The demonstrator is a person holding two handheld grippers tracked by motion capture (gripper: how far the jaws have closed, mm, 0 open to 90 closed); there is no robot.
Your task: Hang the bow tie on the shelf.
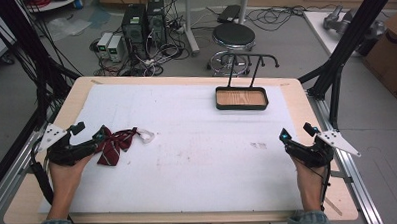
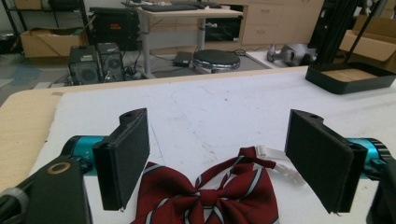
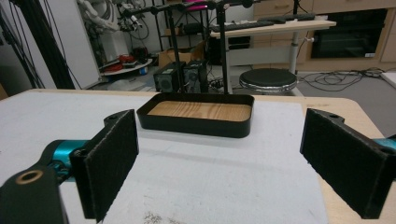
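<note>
Two grippers gape empty—the left gripper straddling a soft, light bow tie near the table's left edge, best pinched at its knot—the right gripper idle near the right edge.

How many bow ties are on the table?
1. The red striped bow tie lies on the white mat at the table's left side, between the open jaws of the left gripper. Nothing seems to hide another.
</note>
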